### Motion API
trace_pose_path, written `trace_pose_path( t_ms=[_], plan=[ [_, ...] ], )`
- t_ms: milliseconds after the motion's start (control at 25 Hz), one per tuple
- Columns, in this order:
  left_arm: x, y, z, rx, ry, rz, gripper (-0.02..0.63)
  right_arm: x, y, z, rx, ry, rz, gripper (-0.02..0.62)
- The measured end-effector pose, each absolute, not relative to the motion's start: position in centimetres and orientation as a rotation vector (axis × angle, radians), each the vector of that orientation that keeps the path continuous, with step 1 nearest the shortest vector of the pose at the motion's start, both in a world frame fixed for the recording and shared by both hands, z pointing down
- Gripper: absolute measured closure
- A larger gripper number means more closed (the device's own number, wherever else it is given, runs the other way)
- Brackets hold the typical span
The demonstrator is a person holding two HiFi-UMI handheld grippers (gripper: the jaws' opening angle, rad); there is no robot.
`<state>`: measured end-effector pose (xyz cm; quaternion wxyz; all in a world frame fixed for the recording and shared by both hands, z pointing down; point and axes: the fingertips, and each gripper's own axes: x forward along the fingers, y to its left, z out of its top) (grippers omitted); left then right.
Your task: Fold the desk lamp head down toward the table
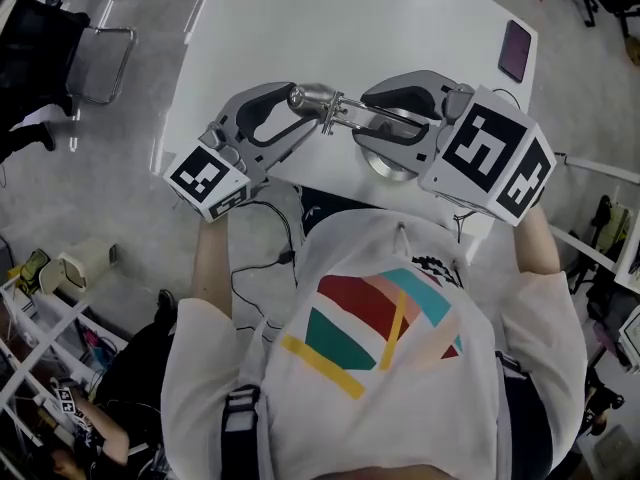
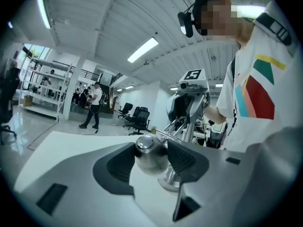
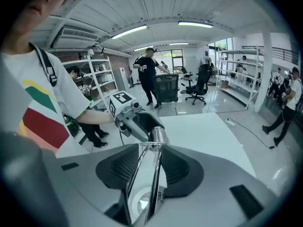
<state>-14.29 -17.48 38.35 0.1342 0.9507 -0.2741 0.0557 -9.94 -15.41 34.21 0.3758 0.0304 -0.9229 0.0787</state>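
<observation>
A chrome desk lamp stands near the front edge of the white table (image 1: 300, 28). Its round base (image 1: 392, 166) sits to the right. Two thin arm rods (image 1: 375, 116) run left to the small chrome head (image 1: 310, 98). My left gripper (image 1: 305, 108) is shut on the head; in the left gripper view the head (image 2: 150, 154) fills the gap between the dark pads (image 2: 185, 159). My right gripper (image 1: 362, 115) closes around the rods from the right. In the right gripper view the rods (image 3: 154, 174) run between its jaws, against the pads, with the base (image 3: 142, 202) below.
A dark flat object (image 1: 516, 50) lies at the table's far right corner. A black cable (image 1: 265, 253) hangs off the near edge. An office chair (image 1: 90, 53) stands left of the table, with shelving (image 1: 40, 328) at lower left. People walk in the background (image 3: 147, 74).
</observation>
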Motion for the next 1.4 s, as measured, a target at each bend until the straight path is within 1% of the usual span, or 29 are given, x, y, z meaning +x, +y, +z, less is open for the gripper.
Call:
trace_pose_path(
  t_ms=[200,320,400,520,640,760,880,1000,1120,1360,1400],
  plan=[
    [-14.1,-17.4,40.0,2.731,-0.733,0.119,0.348,-10.3,-15.5,34.5,0.081,-2.302,0.002,0.442],
    [-14.0,-17.3,40.8,2.725,-0.712,0.125,0.348,-8.9,-16.6,33.6,0.164,-2.26,-0.165,0.442],
    [-13.8,-17.2,41.3,2.725,-0.7,0.137,0.348,-7.4,-17.1,32.4,0.186,-2.276,-0.186,0.443],
    [-13.1,-17.0,42.3,2.732,-0.67,0.188,0.347,-4.4,-17.4,31.0,0.253,-2.355,-0.121,0.442],
    [-13.0,-17.0,42.8,2.746,-0.639,0.274,0.347,-1.1,-17.9,30.4,0.406,-2.419,0.029,0.443],
    [-12.4,-16.7,43.4,2.772,-0.588,0.371,0.347,3.2,-17.5,31.9,0.518,-2.377,0.202,0.443],
    [-11.7,-16.4,44.3,2.798,-0.526,0.479,0.347,5.5,-16.3,34.8,0.519,-2.294,0.268,0.442],
    [-10.4,-15.9,44.5,2.828,-0.472,0.573,0.347,6.3,-14.0,38.1,0.423,-2.252,0.295,0.443],
    [-9.6,-15.6,44.8,2.844,-0.435,0.641,0.347,5.4,-12.1,40.4,0.316,-2.245,0.317,0.443],
    [-8.9,-15.5,45.7,2.854,-0.36,0.719,0.347,3.8,-11.7,41.5,0.247,-2.292,0.317,0.443],
    [-8.7,-15.4,45.9,2.854,-0.348,0.729,0.347,3.7,-11.8,41.5,0.249,-2.299,0.303,0.452]
  ],
)
